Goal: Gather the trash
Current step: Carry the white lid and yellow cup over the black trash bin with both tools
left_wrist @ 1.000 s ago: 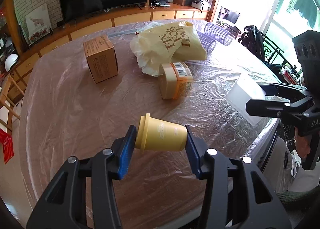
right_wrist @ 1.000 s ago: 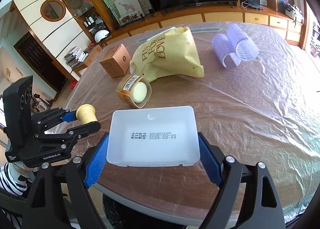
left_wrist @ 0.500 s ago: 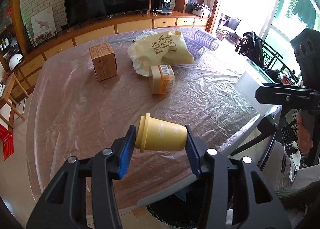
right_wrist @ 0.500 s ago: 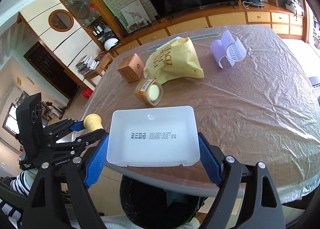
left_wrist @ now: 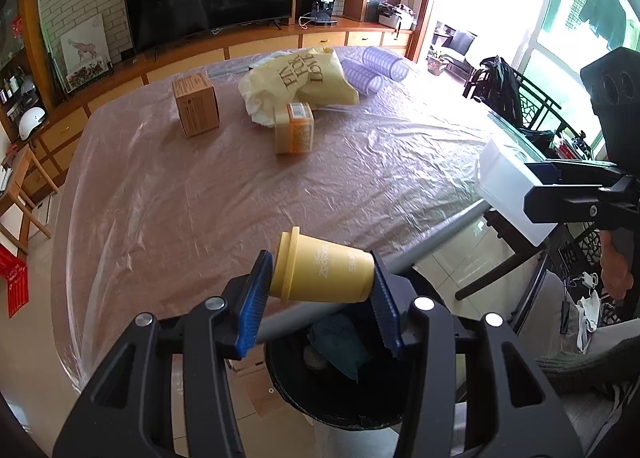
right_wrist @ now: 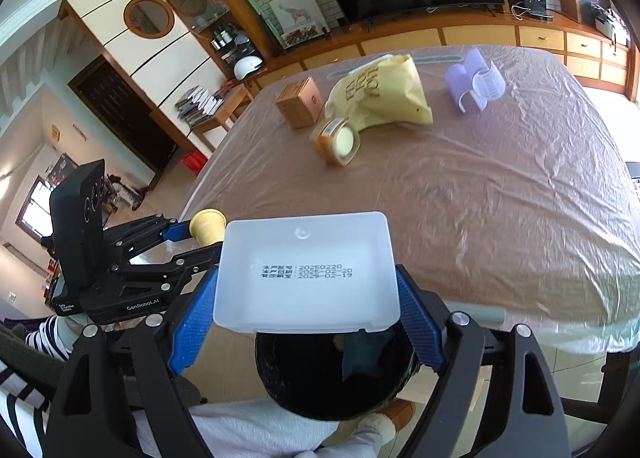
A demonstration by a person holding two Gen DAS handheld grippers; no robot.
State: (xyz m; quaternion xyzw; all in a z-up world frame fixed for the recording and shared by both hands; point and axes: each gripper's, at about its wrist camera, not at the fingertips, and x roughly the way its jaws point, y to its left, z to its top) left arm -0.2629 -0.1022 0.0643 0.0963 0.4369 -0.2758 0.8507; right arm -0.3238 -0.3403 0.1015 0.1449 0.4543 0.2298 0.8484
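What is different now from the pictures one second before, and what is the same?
Both claws drew back from over the table toward its near edge, so the black bin below has come into view under them. The left claw still grips the yellow cup; the right claw still grips the white plastic box. The box, jar, bag and purple rollers on the table lie as before.

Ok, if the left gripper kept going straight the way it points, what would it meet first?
Probably the plastic-covered table edge just beyond the small yellow plastic cup that the left gripper holds. The black trash bin lies below that line; depth is unclear.
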